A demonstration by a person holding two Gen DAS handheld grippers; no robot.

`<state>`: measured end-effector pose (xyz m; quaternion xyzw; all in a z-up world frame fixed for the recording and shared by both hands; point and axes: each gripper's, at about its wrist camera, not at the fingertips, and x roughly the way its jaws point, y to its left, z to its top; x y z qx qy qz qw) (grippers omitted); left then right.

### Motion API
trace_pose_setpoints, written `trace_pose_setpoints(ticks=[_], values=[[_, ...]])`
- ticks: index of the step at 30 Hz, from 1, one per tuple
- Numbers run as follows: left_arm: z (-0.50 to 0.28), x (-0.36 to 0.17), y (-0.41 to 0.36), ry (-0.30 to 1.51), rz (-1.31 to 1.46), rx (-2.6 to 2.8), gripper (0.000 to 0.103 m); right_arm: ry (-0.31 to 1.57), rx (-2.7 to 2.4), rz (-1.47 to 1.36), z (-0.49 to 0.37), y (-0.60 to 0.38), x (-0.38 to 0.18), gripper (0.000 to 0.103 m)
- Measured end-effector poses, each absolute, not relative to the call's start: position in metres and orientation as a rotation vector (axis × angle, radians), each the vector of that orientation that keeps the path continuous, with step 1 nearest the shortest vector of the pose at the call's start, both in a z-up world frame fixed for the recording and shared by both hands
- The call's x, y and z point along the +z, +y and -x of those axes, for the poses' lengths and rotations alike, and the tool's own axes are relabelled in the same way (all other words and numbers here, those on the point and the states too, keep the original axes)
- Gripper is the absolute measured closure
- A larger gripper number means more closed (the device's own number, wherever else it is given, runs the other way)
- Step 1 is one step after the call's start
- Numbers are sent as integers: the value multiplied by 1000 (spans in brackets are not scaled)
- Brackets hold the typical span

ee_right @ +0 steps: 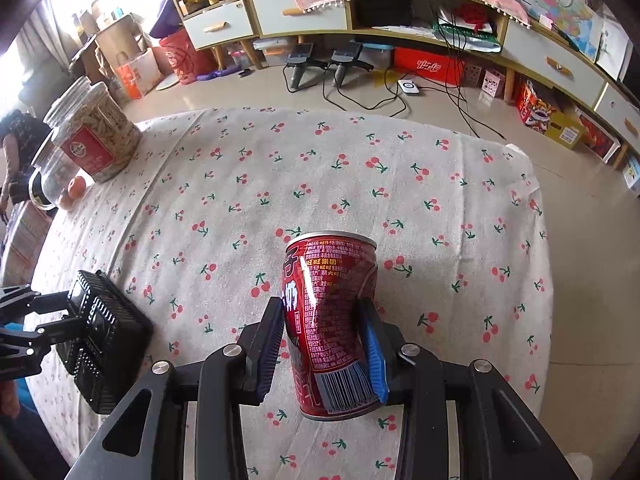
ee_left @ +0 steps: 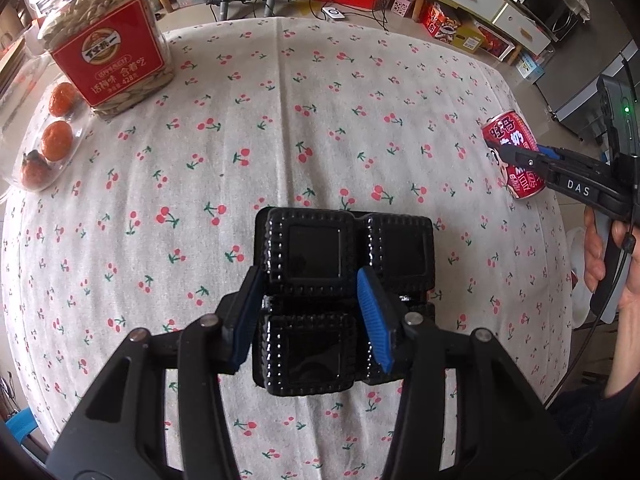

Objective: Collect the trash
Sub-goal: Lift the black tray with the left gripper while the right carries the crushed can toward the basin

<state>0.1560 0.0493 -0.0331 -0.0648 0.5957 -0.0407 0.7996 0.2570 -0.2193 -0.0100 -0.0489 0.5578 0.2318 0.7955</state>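
Note:
A black plastic snack tray (ee_left: 316,248) with square wells lies on the cherry-print tablecloth (ee_left: 320,100). My left gripper (ee_left: 312,276) points down onto it, and its blue pads (ee_left: 376,320) press on both sides of the tray's left column of wells. In the right wrist view that tray (ee_right: 104,332) is at the left, tilted in the left gripper (ee_right: 64,316). My right gripper (ee_right: 320,306) is shut on a dented red drink can (ee_right: 332,320), with the pads squeezing its waist. The can (ee_left: 508,140) and the right gripper (ee_left: 524,158) also show at the right edge of the left wrist view.
A seed jar with a red label (ee_left: 108,40) stands at the table's far left, beside oranges in a clear tray (ee_left: 56,140) and a glass mug (ee_right: 48,184). A hand (ee_left: 612,272) holds the right gripper's handle. Beyond the far table edge are floor, cables and low cabinets (ee_right: 304,12).

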Motion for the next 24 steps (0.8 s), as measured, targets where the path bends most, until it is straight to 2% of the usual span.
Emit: trace_pose_setpoints(ticks=[24], values=[[-147,-15,36,1237,164,-134,54,1246,477,3,-248,-254,-6,67]])
